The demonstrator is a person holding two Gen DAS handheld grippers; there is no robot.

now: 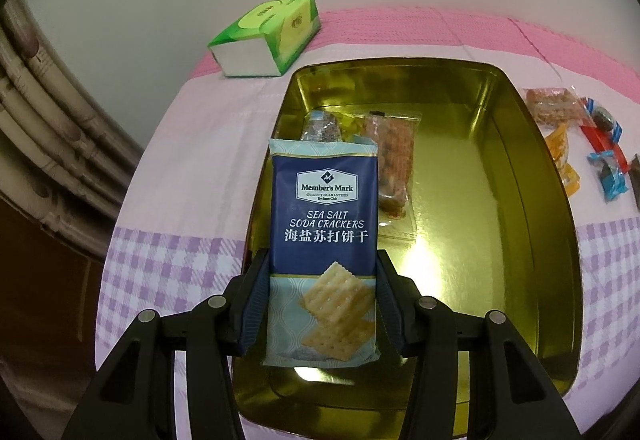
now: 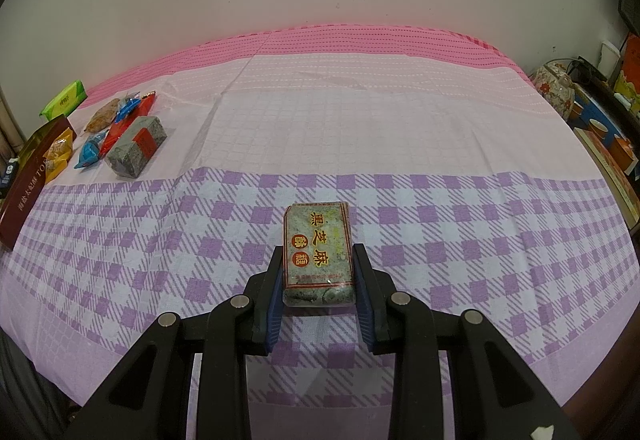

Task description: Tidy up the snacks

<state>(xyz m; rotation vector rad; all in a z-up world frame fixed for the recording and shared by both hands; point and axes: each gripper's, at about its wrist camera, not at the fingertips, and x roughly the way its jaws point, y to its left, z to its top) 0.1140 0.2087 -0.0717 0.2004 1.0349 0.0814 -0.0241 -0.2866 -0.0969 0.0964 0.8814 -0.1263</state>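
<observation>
Gold rectangular metal tin (image 1: 532, 175): few snacks inside; left gripper (image 1: 322, 304) jaws clamp blue soda-cracker packet (image 1: 324, 224) above it, right gripper (image 2: 318, 280) jaws clamp grey sesame-candy block (image 2: 318, 252) over checked tablecloth (image 2: 460, 240); loose wrapped snacks (image 2: 120, 131) remain outside.

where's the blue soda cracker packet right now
In the left wrist view the blue soda cracker packet is clamped in the left tool, held over the near left part of the gold metal tin.
</observation>
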